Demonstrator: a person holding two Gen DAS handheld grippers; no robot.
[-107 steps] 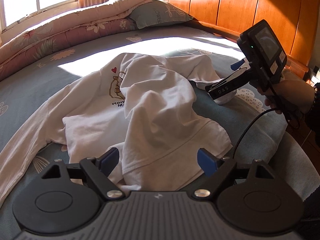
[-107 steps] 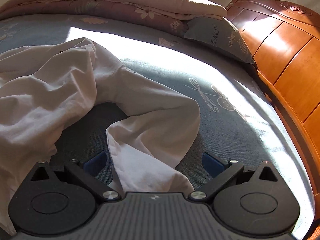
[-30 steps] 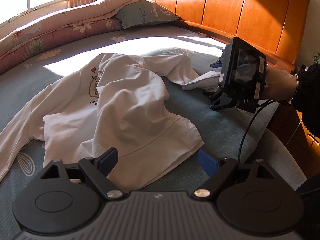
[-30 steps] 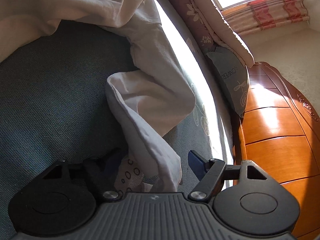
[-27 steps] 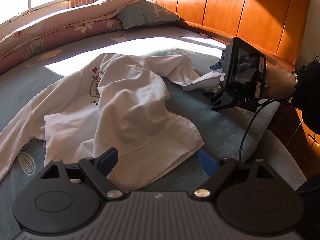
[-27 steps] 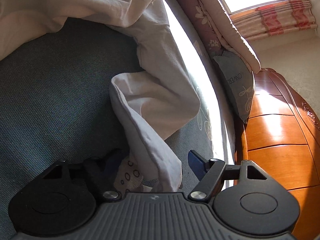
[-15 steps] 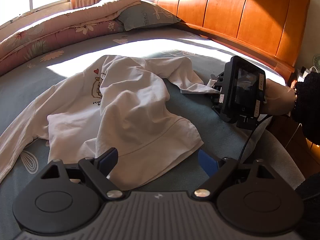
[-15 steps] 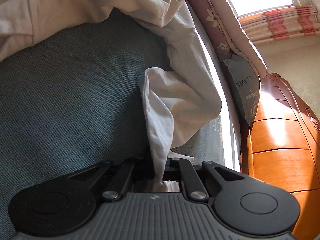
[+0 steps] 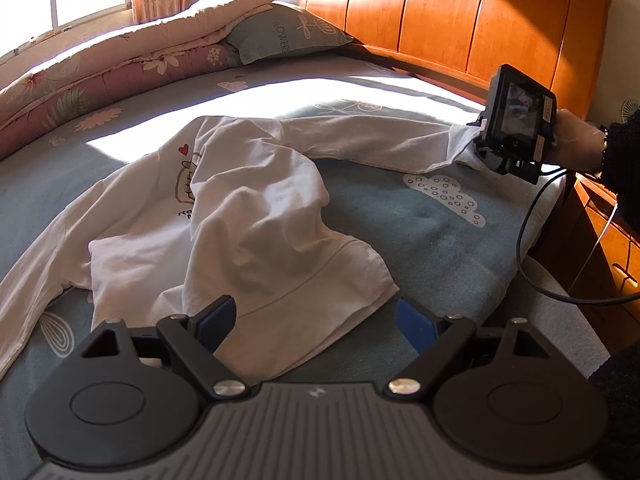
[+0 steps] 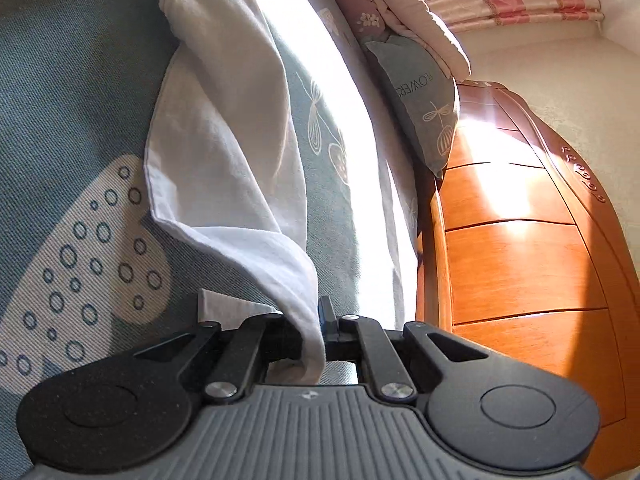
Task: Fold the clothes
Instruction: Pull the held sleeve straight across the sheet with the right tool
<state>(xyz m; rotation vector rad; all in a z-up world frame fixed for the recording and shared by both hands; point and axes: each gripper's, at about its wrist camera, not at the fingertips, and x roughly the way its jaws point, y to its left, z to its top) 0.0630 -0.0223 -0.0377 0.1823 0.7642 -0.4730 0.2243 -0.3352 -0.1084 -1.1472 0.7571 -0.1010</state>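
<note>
A white long-sleeved shirt [image 9: 248, 216] with a small cartoon print lies crumpled on the blue-grey bed [image 9: 440, 240]. Its right sleeve [image 9: 380, 140] is stretched out toward the bed's right edge. My right gripper [image 10: 314, 328] is shut on the cuff of that sleeve [image 10: 240, 160], and the cloth runs taut from its jaws. In the left wrist view the right gripper [image 9: 478, 148] is held by a hand near the headboard. My left gripper [image 9: 316, 320] stands open just above the shirt's hem, holding nothing.
A wooden headboard [image 9: 460, 28] runs along the far right. A grey-green pillow [image 9: 288, 32] and a rolled floral quilt [image 9: 120, 68] lie at the back. A black cable [image 9: 532, 272] hangs over the bed's right edge by a wooden nightstand [image 9: 608, 240].
The right gripper closed on the sleeve cuff and pulled it out to the right, straightening the sleeve. The left gripper stayed put and open.
</note>
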